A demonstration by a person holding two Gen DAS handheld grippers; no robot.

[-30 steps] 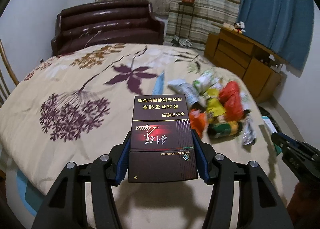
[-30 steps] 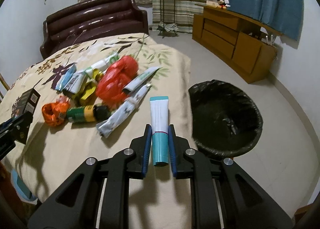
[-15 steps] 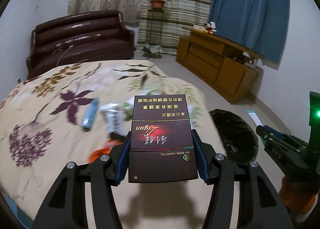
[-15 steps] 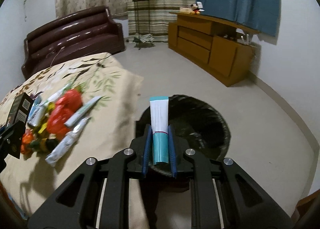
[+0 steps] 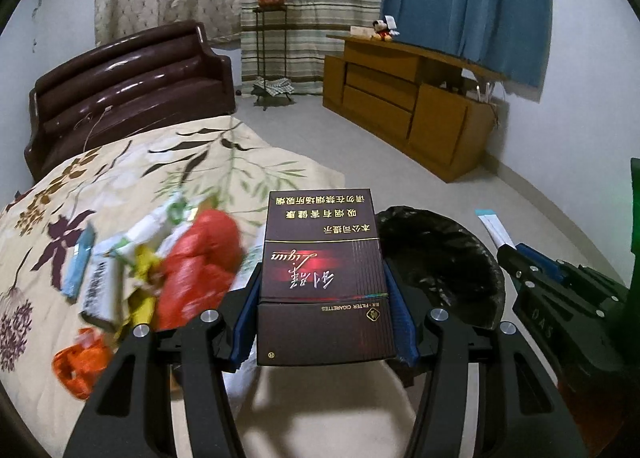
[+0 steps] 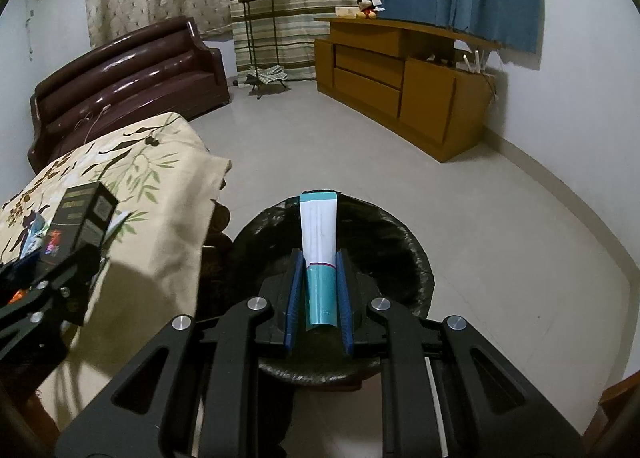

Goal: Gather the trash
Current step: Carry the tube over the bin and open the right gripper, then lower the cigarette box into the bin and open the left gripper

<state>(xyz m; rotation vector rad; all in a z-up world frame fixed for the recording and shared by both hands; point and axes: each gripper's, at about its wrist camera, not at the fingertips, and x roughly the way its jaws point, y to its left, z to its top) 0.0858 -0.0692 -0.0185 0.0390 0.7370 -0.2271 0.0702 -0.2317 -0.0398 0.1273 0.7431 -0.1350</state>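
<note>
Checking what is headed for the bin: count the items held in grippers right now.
2. A cigarette box is clamped in the left gripper; a tube is clamped in the right gripper, over the black-lined bin.

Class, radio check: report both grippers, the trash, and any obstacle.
Left gripper shut on cigarette box. Right gripper shut on tube, above bin. Nothing in the way.

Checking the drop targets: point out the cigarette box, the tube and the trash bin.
cigarette box [image 5: 320, 278]: left wrist view, middle of its dark red top face.
tube [image 6: 320, 242]: right wrist view, its white upper body.
trash bin [image 6: 412, 258]: right wrist view, black liner at its right rim.
</note>
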